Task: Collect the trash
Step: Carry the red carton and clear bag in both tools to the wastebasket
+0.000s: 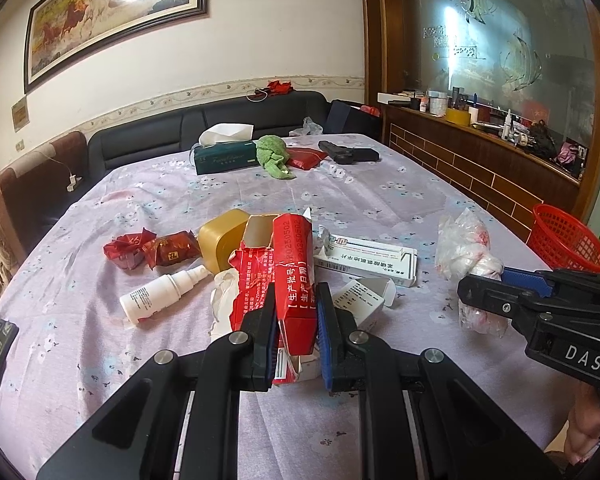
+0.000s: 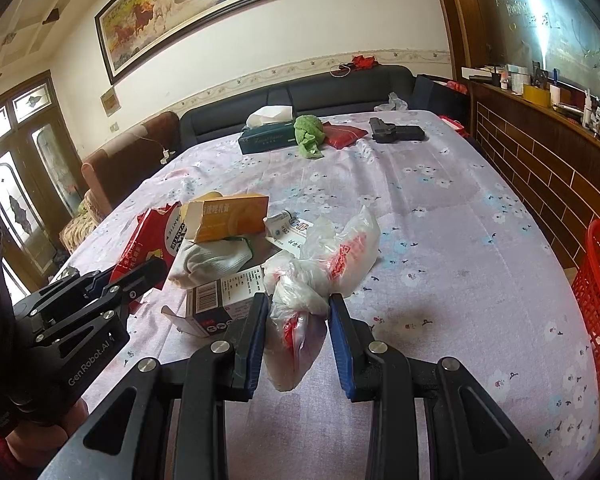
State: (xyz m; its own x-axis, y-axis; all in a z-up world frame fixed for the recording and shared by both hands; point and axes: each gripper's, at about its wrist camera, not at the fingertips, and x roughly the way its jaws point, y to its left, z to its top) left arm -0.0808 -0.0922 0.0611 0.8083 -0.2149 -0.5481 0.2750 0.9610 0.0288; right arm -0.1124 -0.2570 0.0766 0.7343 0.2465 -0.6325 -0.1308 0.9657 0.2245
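Far end of worktop [image 1: 400,200], lilac floral cloth: green tissue box [image 1: 225,155], crumpled green cloth [image 1: 274,155] just beside it, flat red packet [image 1: 307,158], black pistol-shaped object [image 1: 348,153]; behind, dark sofa [image 1: 160,140]; on wall, framed horse painting [image 1: 112,20].

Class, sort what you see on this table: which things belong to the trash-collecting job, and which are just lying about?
Belong to the job:
- torn red carton, shut in the left claw
- crumpled plastic bag, pinched by the right claw
- red basket, probably the bin
- red wrappers

Lying about:
- tissue box
- green cloth
- spray bottle, arguably
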